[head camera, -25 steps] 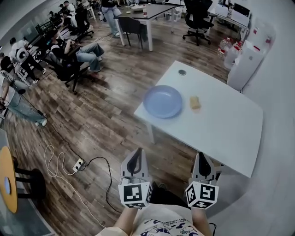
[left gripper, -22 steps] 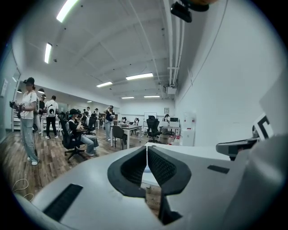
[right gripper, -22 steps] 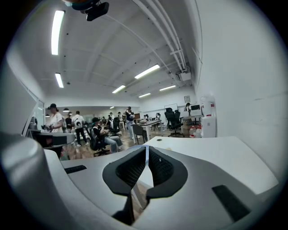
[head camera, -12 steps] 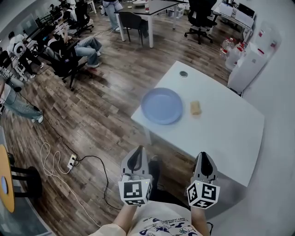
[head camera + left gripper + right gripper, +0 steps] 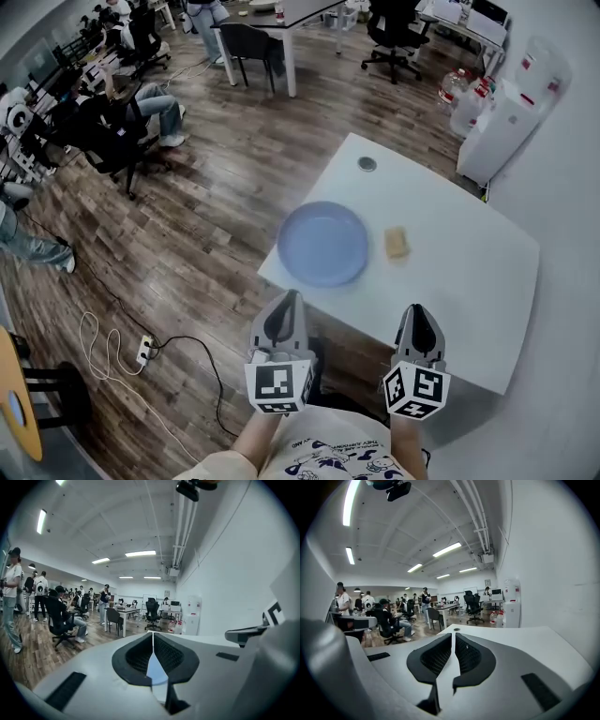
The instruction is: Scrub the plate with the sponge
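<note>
A light blue plate (image 5: 323,244) lies near the left front corner of the white table (image 5: 469,281). A small tan sponge (image 5: 397,242) lies just right of it, apart from the rim. Both grippers hover short of the table's near edge, pointing at it, with nothing in them. My left gripper (image 5: 289,296) is shut and lines up with the plate. In the left gripper view a sliver of the plate (image 5: 153,672) shows behind the left gripper's (image 5: 153,637) meeting tips. My right gripper (image 5: 418,309) is shut too, its tips (image 5: 453,637) closed over the bare table top (image 5: 525,639).
A small round grey disc (image 5: 367,163) sits at the table's far corner. A white water dispenser (image 5: 506,122) and water bottles (image 5: 459,103) stand by the right wall. Seated people (image 5: 122,112) and office chairs fill the left. A cable and power strip (image 5: 145,349) lie on the wood floor.
Both grippers have come forward toward the table together. The plate and sponge now sit closer to the gripper tips. Both stay shut and empty.
</note>
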Tool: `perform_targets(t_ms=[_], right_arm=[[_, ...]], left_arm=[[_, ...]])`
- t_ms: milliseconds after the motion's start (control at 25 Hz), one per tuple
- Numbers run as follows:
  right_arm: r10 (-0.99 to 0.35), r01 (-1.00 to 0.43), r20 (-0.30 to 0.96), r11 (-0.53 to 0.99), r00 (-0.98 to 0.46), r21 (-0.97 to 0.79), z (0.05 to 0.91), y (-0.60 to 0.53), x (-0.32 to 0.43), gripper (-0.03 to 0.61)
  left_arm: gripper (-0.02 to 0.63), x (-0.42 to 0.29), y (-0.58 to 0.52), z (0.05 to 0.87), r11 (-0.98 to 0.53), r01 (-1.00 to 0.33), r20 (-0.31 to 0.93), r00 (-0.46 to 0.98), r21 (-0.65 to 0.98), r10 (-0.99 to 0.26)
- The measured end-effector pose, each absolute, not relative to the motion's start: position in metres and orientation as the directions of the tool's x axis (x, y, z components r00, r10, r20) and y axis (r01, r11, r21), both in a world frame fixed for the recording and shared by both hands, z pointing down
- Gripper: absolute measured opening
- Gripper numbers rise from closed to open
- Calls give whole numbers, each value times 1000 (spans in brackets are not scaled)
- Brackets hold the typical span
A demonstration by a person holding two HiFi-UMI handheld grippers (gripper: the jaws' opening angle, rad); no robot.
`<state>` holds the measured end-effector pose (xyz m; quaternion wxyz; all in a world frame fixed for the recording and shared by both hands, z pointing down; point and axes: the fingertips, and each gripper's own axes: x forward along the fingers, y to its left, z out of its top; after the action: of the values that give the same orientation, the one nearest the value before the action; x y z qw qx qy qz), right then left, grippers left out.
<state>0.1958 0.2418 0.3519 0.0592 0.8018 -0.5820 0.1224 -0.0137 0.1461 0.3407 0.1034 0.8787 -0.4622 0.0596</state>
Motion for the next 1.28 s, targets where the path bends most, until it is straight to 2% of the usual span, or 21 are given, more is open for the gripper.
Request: perform_targets(t_ms=[720, 1280], right_arm=[[-891, -951, 347, -309, 292, 9, 370, 114, 218, 34], [-838, -939, 447, -344, 313, 12, 408, 88, 247, 34]], left_arm=[[15, 15, 19, 357, -607, -778, 242, 627, 159, -740], [15, 37, -15, 397, -631, -756, 330, 649, 174, -686]])
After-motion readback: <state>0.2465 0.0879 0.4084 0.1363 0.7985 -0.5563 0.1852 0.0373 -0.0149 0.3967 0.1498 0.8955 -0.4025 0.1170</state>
